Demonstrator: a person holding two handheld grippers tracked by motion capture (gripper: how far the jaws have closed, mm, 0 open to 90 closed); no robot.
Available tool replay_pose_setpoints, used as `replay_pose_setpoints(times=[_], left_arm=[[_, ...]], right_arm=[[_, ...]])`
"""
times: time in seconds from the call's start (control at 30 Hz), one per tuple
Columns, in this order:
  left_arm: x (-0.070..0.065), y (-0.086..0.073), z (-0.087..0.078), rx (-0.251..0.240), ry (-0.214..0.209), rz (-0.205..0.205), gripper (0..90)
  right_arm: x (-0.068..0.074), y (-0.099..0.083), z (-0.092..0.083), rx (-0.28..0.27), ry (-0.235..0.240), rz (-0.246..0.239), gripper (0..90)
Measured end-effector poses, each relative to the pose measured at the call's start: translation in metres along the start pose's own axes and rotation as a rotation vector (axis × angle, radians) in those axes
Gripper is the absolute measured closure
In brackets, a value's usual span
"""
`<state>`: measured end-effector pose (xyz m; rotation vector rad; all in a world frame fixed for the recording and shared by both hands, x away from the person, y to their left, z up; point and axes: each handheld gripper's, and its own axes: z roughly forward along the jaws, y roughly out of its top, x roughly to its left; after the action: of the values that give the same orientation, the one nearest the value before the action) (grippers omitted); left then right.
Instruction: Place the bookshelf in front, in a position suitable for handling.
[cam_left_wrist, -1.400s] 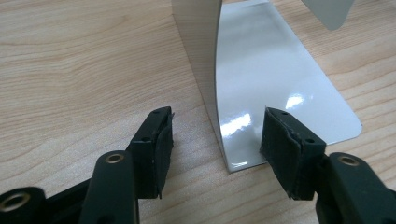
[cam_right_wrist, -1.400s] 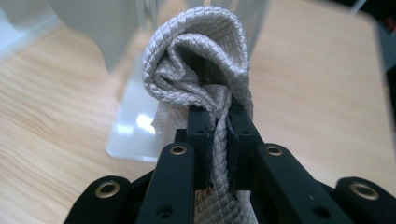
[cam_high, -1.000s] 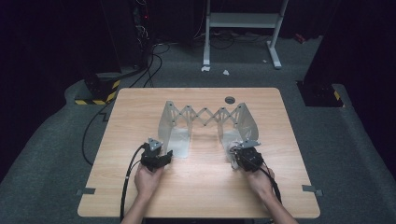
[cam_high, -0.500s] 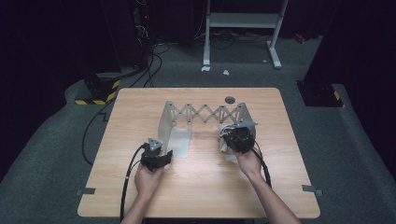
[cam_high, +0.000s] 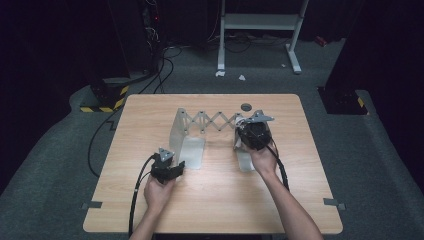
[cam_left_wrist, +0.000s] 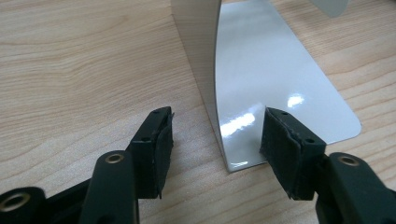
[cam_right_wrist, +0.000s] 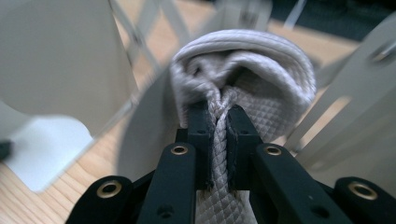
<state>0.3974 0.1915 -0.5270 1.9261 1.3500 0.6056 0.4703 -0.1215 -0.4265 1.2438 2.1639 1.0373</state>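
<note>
While the left gripper (cam_left_wrist: 215, 140) is held with jaws apart astride the base plate of the metal expanding rack (cam_left_wrist: 261, 84) on the table (cam_high: 150, 115), a folded white cloth (cam_right_wrist: 243, 70) is clamped in the right gripper (cam_right_wrist: 218, 119), between the rack's end plates.

One metal rack (cam_high: 200, 131), one cloth (cam_right_wrist: 243, 79), two grippers, one table (cam_high: 215, 200).

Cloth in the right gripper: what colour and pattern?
Off-white cloth with a quilted diamond weave, clearest in the right gripper view.
</note>
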Motion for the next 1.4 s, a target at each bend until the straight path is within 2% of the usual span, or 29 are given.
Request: replay_pose_setpoints(times=[0.17, 0.23, 0.3, 0.37, 0.47, 0.63, 0.73, 0.83, 0.93, 1.03, 1.17, 1.27, 1.4], left_arm=[[0.0, 0.0, 0.0, 0.0, -0.001, 0.0, 43.7], [0.0, 0.0, 0.0, -0.001, -0.001, 0.0, 43.7], [0.0, 0.0, 0.0, -0.001, -0.002, 0.0, 43.7], [0.0, 0.0, 0.0, -0.001, -0.002, 0.0, 43.7], [0.0, 0.0, 0.0, 0.0, -0.001, 0.001, 43.7], [0.0, 0.0, 0.0, 0.0, -0.001, 0.001, 43.7], [0.0, 0.0, 0.0, -0.001, -0.001, 0.001, 43.7], [0.0, 0.0, 0.0, 0.0, -0.001, 0.001, 43.7], [0.0, 0.0, 0.0, 0.0, -0.001, 0.001, 43.7], [0.0, 0.0, 0.0, -0.001, -0.002, 0.001, 43.7], [0.0, 0.0, 0.0, 0.0, -0.002, 0.001, 43.7], [0.0, 0.0, 0.0, -0.001, -0.002, 0.001, 43.7], [0.0, 0.0, 0.0, -0.001, -0.002, 0.001, 43.6]], right_arm=[[-0.003, -0.022, 0.029, 0.112, 0.009, 0.018, 82.9], [-0.004, -0.03, 0.034, 0.141, 0.019, 0.021, 82.9], [-0.006, -0.032, 0.032, 0.141, 0.032, 0.032, 82.9], [-0.006, -0.028, 0.023, 0.116, 0.047, 0.034, 82.9], [-0.005, -0.017, 0.002, 0.046, 0.059, 0.024, 82.8], [0.003, 0.01, -0.036, -0.091, 0.065, -0.026, 82.8], [0.012, 0.016, -0.049, -0.127, 0.071, -0.057, 82.6], [0.019, 0.015, -0.048, -0.114, 0.067, -0.09, 82.6], [0.019, 0.005, -0.038, -0.087, 0.085, -0.07, 82.3], [0.019, -0.004, -0.037, -0.093, 0.098, -0.049, 82.2], [0.022, -0.01, -0.044, -0.084, 0.093, -0.065, 82.2], [0.024, -0.01, -0.053, -0.096, 0.104, -0.072, 82.3], [0.037, -0.011, -0.064, -0.114, 0.128, -0.12, 82.3]])
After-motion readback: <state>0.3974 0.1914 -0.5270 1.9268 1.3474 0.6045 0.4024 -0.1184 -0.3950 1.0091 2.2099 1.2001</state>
